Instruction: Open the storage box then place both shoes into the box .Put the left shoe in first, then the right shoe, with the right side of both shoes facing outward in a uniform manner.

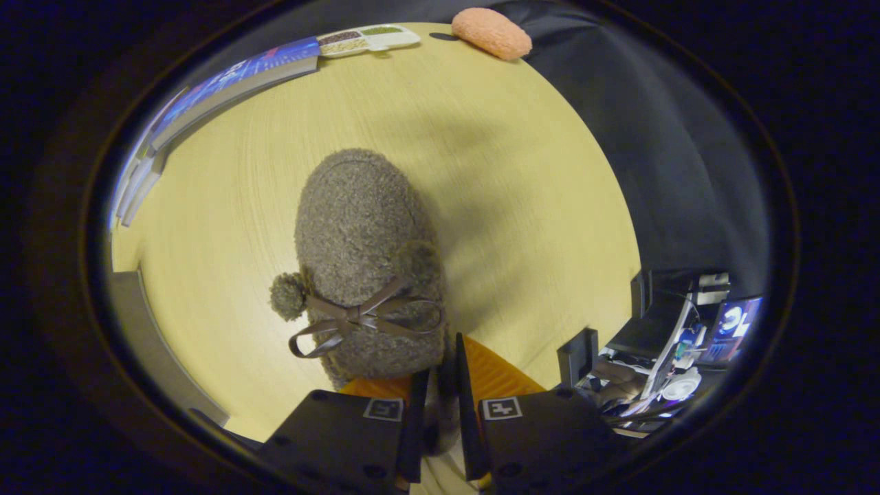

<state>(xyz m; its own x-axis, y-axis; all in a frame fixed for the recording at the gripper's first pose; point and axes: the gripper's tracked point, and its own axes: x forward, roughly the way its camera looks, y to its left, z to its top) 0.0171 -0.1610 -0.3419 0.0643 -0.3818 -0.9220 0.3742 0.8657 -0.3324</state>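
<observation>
A grey-brown fuzzy shoe (357, 234) with a ribbon bow (364, 320) and two pompoms points its toe away from me, above the yellow tabletop (522, 206). My gripper (440, 361) is shut on the shoe, with a narrow gap between the fingers and the shoe's near rim pinched in it. The heel end is hidden behind the fingers. A peach fuzzy thing (491, 32) lies at the table's far edge; I cannot tell whether it is the other shoe.
A white tray (368, 38) with compartments of grains sits at the far edge beside the peach thing. Blue flat boards (234, 75) line the far left side. A grey ledge (151, 344) runs along the near left. Desk gear and a lit screen (729, 330) stand off the table's right.
</observation>
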